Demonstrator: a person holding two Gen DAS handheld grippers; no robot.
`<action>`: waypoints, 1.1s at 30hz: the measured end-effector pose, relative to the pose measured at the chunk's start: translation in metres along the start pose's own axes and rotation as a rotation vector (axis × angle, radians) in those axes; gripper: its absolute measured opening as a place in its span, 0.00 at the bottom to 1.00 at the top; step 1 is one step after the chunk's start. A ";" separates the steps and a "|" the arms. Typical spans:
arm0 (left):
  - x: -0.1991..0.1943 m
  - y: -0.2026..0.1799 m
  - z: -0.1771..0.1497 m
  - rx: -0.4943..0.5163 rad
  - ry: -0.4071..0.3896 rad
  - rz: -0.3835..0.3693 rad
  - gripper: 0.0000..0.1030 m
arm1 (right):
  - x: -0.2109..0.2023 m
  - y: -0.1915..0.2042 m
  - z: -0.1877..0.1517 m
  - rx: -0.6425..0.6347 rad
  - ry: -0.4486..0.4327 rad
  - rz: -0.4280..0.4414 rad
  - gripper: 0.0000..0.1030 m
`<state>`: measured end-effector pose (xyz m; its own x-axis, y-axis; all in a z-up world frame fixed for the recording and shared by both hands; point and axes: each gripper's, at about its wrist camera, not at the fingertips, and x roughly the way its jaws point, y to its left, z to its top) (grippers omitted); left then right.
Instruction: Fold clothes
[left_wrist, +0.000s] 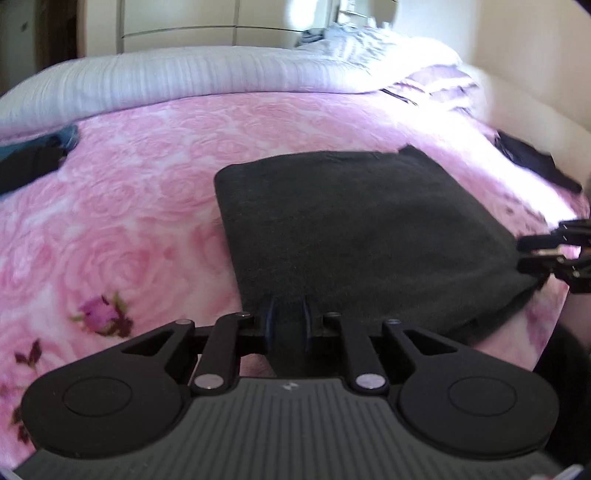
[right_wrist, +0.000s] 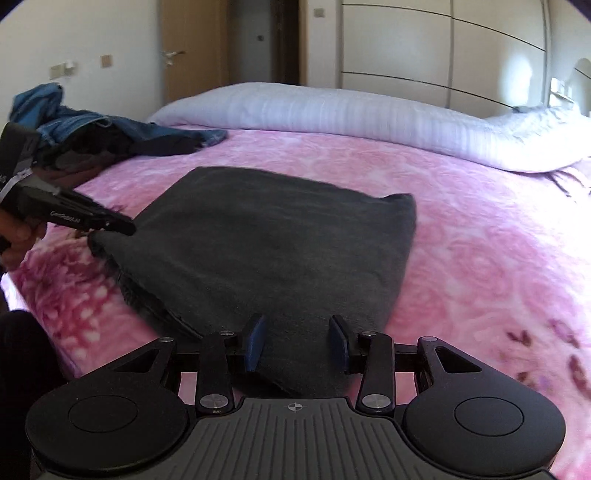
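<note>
2 grippers on your folded dark garment (left_wrist: 362, 229) on the pink bedspread (left_wrist: 140, 192): left gripper (left_wrist: 288, 321) pinches its near edge, right gripper (right_wrist: 297, 341) spread wide over its near corner.

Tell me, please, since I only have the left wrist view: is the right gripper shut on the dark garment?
Observer: No. The right gripper is open, its fingers straddling the dark garment at its near edge.
Operator: Thanks. Does the garment lie flat at the far end?
Observer: Not quite. One far corner humps up.
Operator: Is anything else waiting?
Observer: A pile of clothes, blue denim on top, lies at the far left of the bed.
</note>
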<state>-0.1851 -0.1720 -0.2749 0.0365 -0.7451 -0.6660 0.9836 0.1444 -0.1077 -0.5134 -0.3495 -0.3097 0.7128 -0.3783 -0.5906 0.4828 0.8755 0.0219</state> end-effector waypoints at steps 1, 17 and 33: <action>-0.005 -0.001 0.000 0.004 -0.008 0.001 0.11 | -0.005 0.002 0.003 0.002 -0.016 -0.003 0.40; -0.058 -0.029 -0.037 0.350 -0.116 0.145 0.32 | -0.013 0.039 -0.007 -0.273 -0.001 -0.081 0.45; -0.025 -0.081 -0.067 0.744 -0.065 0.230 0.15 | 0.017 0.046 -0.040 -0.598 0.071 -0.219 0.08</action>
<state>-0.2775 -0.1213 -0.2994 0.2412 -0.7895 -0.5643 0.8089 -0.1577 0.5664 -0.4992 -0.3033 -0.3512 0.5847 -0.5642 -0.5829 0.2316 0.8047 -0.5466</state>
